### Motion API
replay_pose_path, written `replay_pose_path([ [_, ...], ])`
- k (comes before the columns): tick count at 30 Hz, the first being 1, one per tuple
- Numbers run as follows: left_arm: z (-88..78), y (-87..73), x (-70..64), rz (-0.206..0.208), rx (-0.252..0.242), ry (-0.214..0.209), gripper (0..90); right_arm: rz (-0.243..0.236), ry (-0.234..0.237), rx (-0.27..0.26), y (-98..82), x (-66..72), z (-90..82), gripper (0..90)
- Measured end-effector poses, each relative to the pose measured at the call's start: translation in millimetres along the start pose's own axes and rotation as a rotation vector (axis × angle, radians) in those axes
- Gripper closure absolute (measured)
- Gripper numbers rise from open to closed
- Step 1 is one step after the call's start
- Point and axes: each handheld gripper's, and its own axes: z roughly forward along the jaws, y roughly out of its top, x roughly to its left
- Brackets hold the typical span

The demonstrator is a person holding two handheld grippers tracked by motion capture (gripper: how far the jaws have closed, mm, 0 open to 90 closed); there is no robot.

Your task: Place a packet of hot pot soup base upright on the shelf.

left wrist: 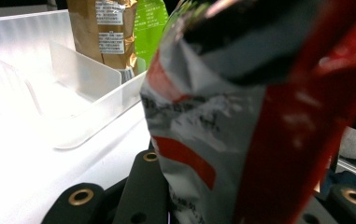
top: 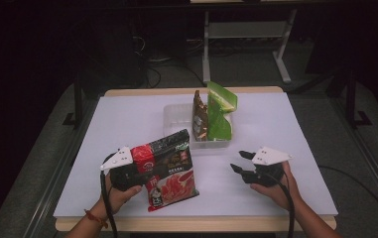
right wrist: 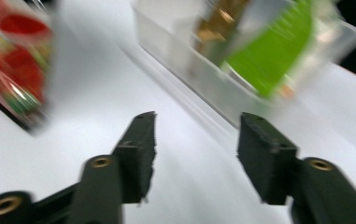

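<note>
Jaws of the left gripper [top: 127,171] pinch a red and black snack bag [top: 169,168] upright near the desk's front-left edge; the right gripper [top: 243,163] gapes empty. Lifting the bag clear of the clear tray's [top: 176,111] rim first would help.

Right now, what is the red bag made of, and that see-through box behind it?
The red bag looks like thin, shiny plastic film: it crinkles and glints where the left gripper clamps it. The see-through box seems to be stiff, cloudy plastic; its straight walls and inner divider hold their shape, and packets standing inside show through.
</note>
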Motion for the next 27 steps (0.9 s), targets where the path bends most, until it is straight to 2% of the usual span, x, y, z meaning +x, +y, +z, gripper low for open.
replay_pose_path([
  [2,-0.2,0.1,-0.7,0.002,-0.004,-0.001,76.7,0.012,-0.019,0.014,-10.2,-4.9,-5.6,39.5],
  [6,0.1,0.5,-2.2,0.004,-0.011,0.000,77.2,0.036,-0.089,0.034,-28.7,-11.8,-13.9,36.2],
  [10,-0.5,0.9,-4.4,-0.001,-0.021,0.000,77.7,0.056,-0.120,0.031,-34.7,-18.5,-18.5,35.4],
  [11,-1.4,1.7,-5.6,0.003,-0.024,0.002,78.0,0.095,-0.139,0.011,-36.9,-23.0,-22.2,34.7],
  [12,-1.5,2.0,-5.9,0.002,-0.028,0.003,78.1,0.113,-0.148,0.003,-38.1,-24.9,-23.3,34.1],
  [13,-1.5,2.0,-5.9,0.002,-0.028,0.003,78.1,0.113,-0.148,0.003,-38.1,-24.9,-23.3,34.1],
  [14,-2.4,3.0,-6.0,-0.005,-0.035,0.007,78.1,0.135,-0.156,0.002,-40.5,-27.1,-24.2,33.1],
  [20,-6.4,6.5,-8.1,-0.002,-0.059,0.039,78.1,0.156,-0.205,-0.006,-43.5,-30.3,-23.2,23.8],
  [26,-10.2,9.6,-8.1,0.008,-0.072,0.064,78.7,0.175,-0.197,-0.014,-47.3,-33.8,-22.8,20.5],
  [27,-10.7,10.2,-7.7,0.007,-0.073,0.070,78.7,0.176,-0.207,-0.011,-47.4,-34.1,-22.5,20.5],
])
